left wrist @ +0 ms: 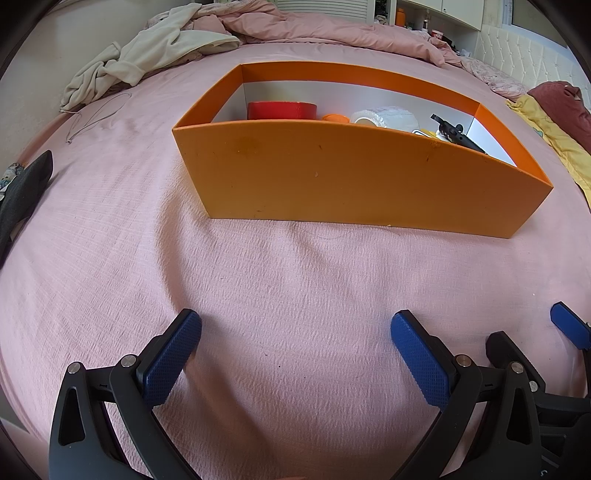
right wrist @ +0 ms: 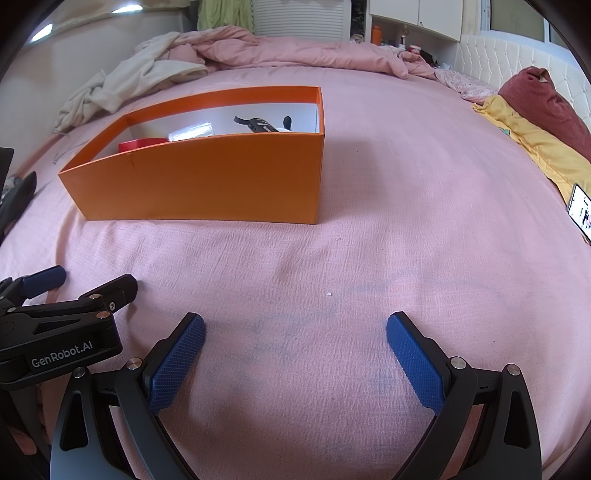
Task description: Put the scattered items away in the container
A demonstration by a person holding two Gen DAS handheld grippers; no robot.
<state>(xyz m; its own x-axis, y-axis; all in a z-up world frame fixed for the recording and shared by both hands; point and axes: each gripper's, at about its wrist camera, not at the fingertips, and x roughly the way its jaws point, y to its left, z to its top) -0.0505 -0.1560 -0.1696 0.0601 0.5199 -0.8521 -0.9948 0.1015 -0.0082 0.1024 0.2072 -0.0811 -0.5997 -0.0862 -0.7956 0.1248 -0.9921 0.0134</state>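
Observation:
An orange box (left wrist: 332, 184) stands on the pink bed sheet; it also shows in the right wrist view (right wrist: 207, 181). Inside lie a red tape roll (left wrist: 281, 110), an orange cap (left wrist: 335, 118), a clear tape roll (left wrist: 384, 116) and a black tool (left wrist: 456, 134). My left gripper (left wrist: 295, 325) is open and empty, low over the sheet in front of the box. My right gripper (right wrist: 295, 325) is open and empty, beside the left one, to the box's front right.
Cream clothing (left wrist: 147, 55) and a pink duvet (left wrist: 314, 26) lie at the bed's far side. A yellow cloth (right wrist: 535, 147), a dark red cushion (right wrist: 546, 99) and a phone (right wrist: 581, 214) lie at the right. A dark garment (left wrist: 22, 192) lies at the left edge.

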